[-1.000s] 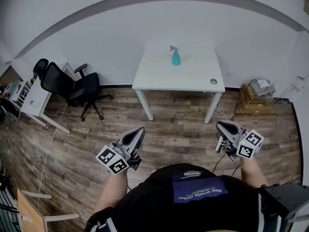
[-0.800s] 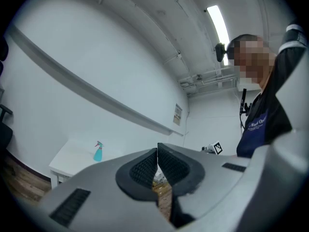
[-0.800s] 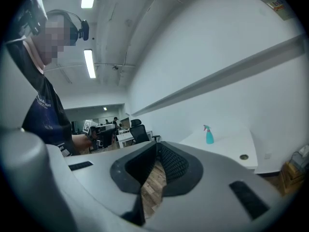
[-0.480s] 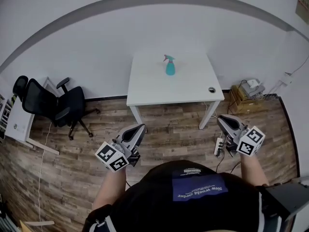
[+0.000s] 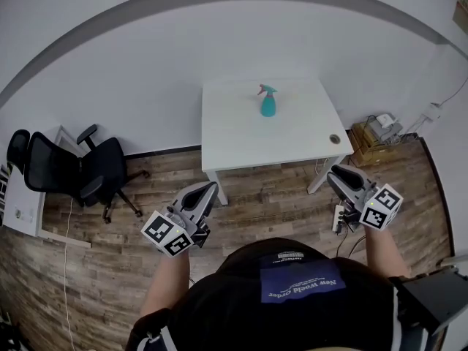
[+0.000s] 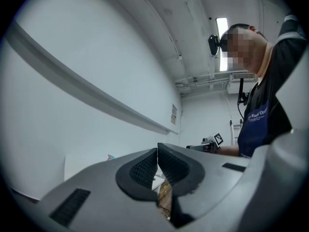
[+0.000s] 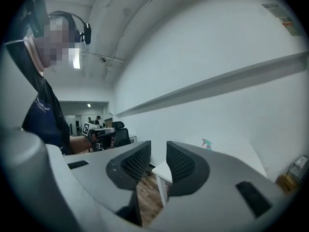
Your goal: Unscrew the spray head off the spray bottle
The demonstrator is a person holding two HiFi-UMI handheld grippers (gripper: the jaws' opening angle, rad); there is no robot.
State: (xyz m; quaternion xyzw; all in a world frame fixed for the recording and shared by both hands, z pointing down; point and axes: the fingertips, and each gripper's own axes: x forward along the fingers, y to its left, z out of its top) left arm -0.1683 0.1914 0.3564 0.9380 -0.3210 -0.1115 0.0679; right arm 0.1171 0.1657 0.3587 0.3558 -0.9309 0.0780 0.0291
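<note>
A teal spray bottle (image 5: 268,102) with a pink-tipped spray head stands upright on the far half of a white table (image 5: 241,141) against the wall. Both grippers are held in the air over the wood floor, well short of the table. My left gripper (image 5: 210,189) is shut, its ribbed pads meeting with nothing between them (image 6: 157,151). My right gripper (image 5: 333,172) has just been opening; a narrow empty gap shows between its pads (image 7: 158,146). The bottle (image 7: 206,143) appears small and distant in the right gripper view.
A black office chair (image 5: 73,170) stands left of the table, beside a white desk (image 5: 18,207) at the left edge. A cardboard box with a device (image 5: 380,131) sits on the floor right of the table. A power strip (image 5: 338,218) lies near my right gripper.
The table and bottle have come nearer and look larger as the person walks towards them. The chair has slid to the left of the view. Both grippers keep their places ahead of the body.
</note>
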